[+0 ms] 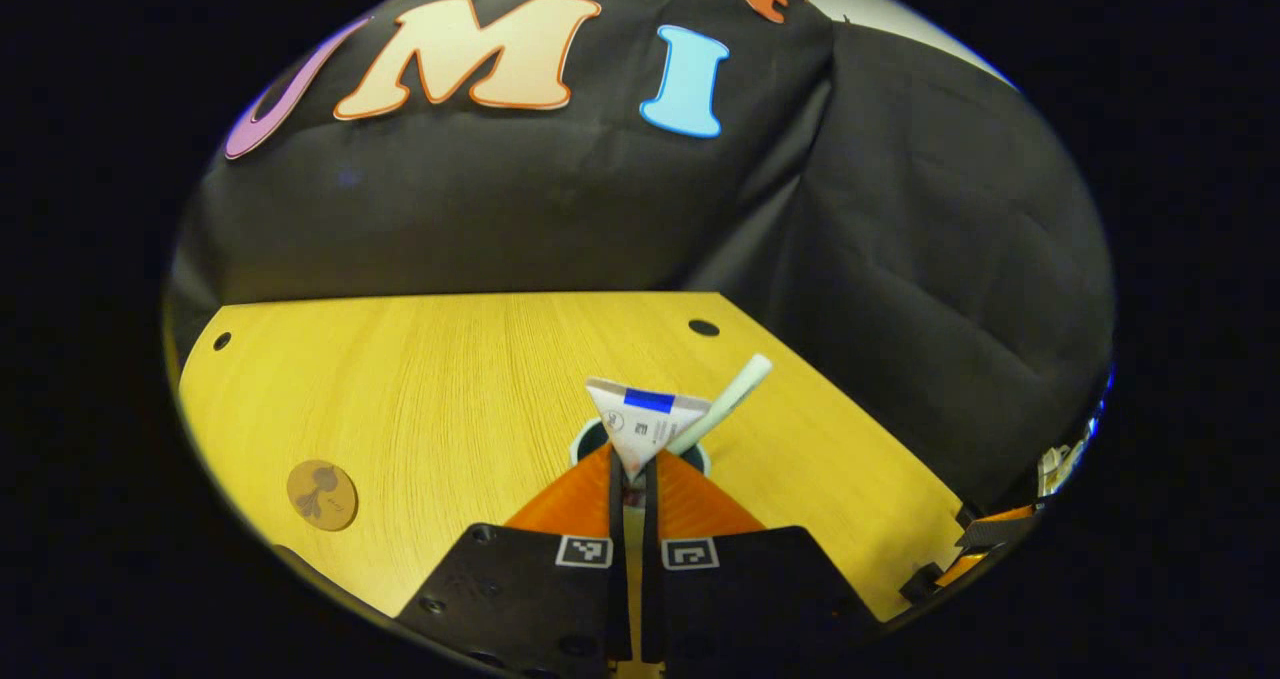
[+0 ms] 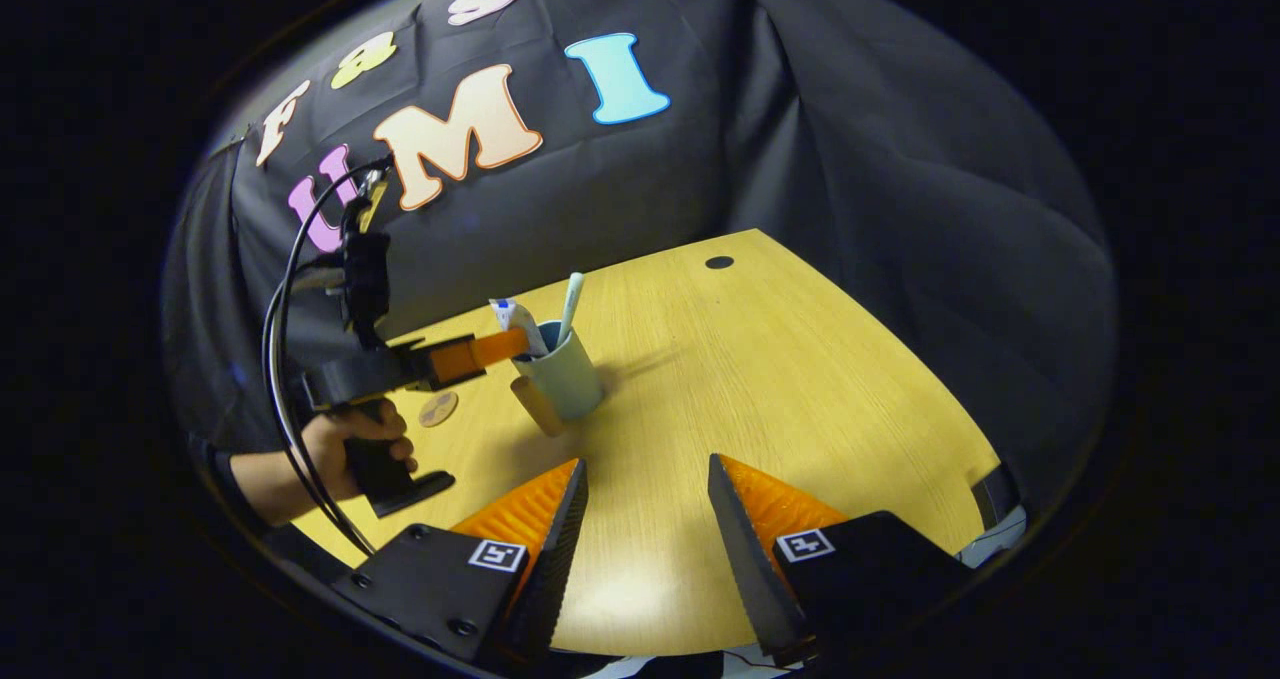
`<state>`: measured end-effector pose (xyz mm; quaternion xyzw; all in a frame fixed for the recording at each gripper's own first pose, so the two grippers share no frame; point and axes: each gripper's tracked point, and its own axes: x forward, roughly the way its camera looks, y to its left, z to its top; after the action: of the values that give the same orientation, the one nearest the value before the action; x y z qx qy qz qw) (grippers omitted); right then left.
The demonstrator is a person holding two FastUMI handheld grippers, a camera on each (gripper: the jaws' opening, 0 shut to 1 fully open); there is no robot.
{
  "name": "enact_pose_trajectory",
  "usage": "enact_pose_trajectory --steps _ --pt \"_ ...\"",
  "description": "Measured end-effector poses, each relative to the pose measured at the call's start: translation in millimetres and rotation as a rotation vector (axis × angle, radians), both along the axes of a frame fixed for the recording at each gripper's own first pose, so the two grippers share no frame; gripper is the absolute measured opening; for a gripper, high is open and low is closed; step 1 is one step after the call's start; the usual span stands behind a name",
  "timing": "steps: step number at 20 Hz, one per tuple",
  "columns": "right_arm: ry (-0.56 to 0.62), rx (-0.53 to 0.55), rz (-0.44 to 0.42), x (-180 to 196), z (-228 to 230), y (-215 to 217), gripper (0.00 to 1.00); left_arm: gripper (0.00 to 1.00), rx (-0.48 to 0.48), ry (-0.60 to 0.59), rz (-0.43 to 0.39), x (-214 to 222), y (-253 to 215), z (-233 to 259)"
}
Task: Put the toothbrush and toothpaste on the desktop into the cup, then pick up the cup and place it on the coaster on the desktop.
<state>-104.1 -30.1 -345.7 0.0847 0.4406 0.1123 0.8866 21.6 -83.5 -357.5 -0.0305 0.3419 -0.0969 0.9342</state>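
While the left tongs pinch the white blue-banded toothpaste tube at the pale green cup's rim (lowering it in, I judge), the white toothbrush already stands inside. Right tongs hover agape, empty. Round brown coaster waits on the yellow wooden tabletop, apart.
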Motion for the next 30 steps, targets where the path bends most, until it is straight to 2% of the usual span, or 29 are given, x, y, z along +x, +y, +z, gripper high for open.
enact_pose_trajectory --steps 2,3,4,6,7,8,9,10,11,12,16,19,20,21,23,24,26,27,28,29,30 --pt "0.018 0.034 0.039 16 -1 8 0.70 0.10 0.025 -0.002 0.009 -5 3 3" --pt "0.033 0.046 0.061 21 -2 11 0.82 0.22 0.040 -0.014 0.024 -6 7 8" --pt "0.041 0.060 0.087 29 -3 17 0.75 0.24 0.048 -0.028 0.039 -7 10 13" --pt "0.066 0.081 0.135 45 -9 32 0.75 0.39 0.058 -0.048 0.074 -11 18 24" --pt "0.097 0.090 0.154 49 -14 41 0.89 0.50 0.058 -0.060 0.092 -15 22 29" --pt "0.133 0.096 0.167 52 -19 48 0.93 0.62 0.060 -0.070 0.111 -19 27 35" --pt "0.171 0.090 0.179 55 -23 56 0.95 0.80 0.062 -0.073 0.127 -24 33 38" --pt "0.194 0.083 0.187 58 -24 64 0.95 0.84 0.068 -0.079 0.143 -28 41 42" --pt "0.208 0.083 0.196 64 -25 75 0.89 0.88 0.073 -0.086 0.155 -31 49 47" --pt "0.218 0.081 0.198 69 -28 86 0.97 0.90 0.082 -0.085 0.163 -37 57 51" --pt "0.330 0.063 0.188 73 -53 122 0.98 0.96 0.150 -0.115 0.162 -52 98 73" --pt "0.403 0.000 0.175 76 -80 131 0.98 0.93 0.180 -0.129 0.130 -64 119 86" --pt "0.420 -0.015 0.166 79 -88 134 0.92 0.93 0.186 -0.134 0.123 -68 125 90" --pt "0.437 -0.035 0.157 82 -96 136 0.97 0.93 0.186 -0.143 0.119 -71 130 94" --pt "0.481 -0.048 0.142 87 -106 143 0.94 0.93 0.181 -0.135 0.114 -79 139 92" --pt "0.500 -0.060 0.142 89 -111 146 0.83 0.93 0.182 -0.122 0.115 -84 146 89" --pt "0.532 -0.109 0.158 89 -123 149 0.86 0.93 0.192 -0.103 0.133 -89 162 84" --pt "0.559 -0.133 0.172 88 -130 153 0.76 0.93 0.195 -0.091 0.147 -92 170 81" --pt "0.579 -0.167 0.187 88 -134 151 0.80 0.93 0.193 -0.075 0.162 -96 176 77" --pt "0.586 -0.208 0.212 89 -139 148 0.70 0.93 0.188 -0.063 0.175 -98 182 75" --pt "0.581 -0.217 0.223 92 -141 147 0.85 0.93 0.184 -0.052 0.188 -100 189 73"
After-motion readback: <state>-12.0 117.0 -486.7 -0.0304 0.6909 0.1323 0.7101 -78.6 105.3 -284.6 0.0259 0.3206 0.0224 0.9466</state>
